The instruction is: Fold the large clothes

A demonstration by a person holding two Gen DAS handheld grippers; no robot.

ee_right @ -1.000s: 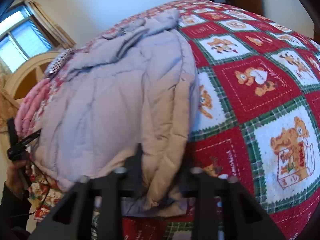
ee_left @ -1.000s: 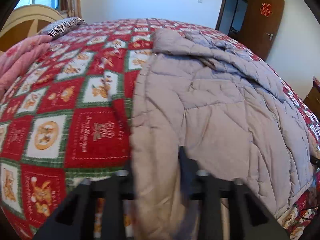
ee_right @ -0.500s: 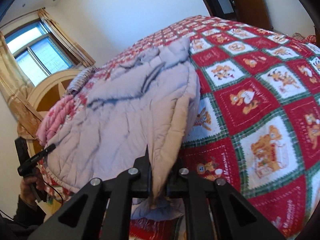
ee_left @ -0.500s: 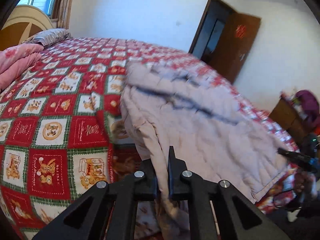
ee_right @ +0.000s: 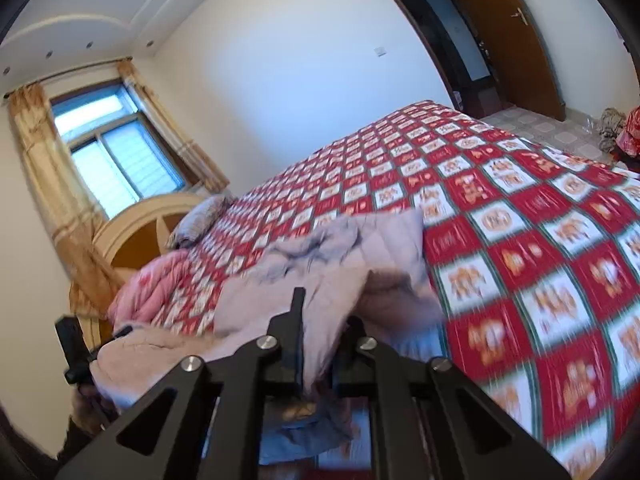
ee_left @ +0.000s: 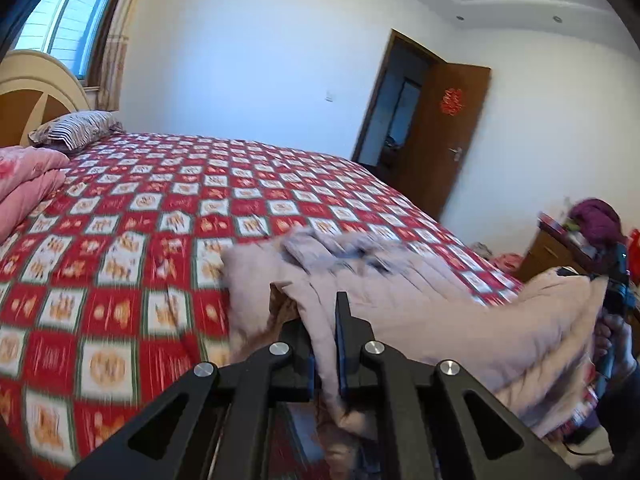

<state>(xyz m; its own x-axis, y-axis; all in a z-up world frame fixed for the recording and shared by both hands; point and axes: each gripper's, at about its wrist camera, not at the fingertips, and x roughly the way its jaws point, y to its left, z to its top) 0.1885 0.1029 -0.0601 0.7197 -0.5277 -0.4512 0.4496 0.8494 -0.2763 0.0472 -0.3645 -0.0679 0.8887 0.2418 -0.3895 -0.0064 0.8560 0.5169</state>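
**Both claws pinching the quilted coat's near edge above the bed**

My left claw (ee_left: 325, 344) is pressed together on a fold of the pale lilac quilted coat (ee_left: 400, 304); the cloth runs up between its two fingers and spills down below them. Its jaws have just been closing and easing a little, the fabric between them throughout. Ahead of this claw and to its right the coat's bulk drapes, its far part lying on the red-and-green patchwork bedspread (ee_left: 120, 248). Far off to the right I see my right claw (ee_left: 592, 278) gripping the coat's other corner.

In the right wrist view, that right claw (ee_right: 318, 332) is likewise clamped on the coat (ee_right: 352, 248), the cloth bunched between the fingers and hanging beneath. Beyond it lies the bedspread (ee_right: 540, 240); far ahead-left sit a striped pillow (ee_right: 202, 220) and a pink folded quilt (ee_right: 152, 288). At the left edge, my left claw (ee_right: 120, 332) holds its corner.
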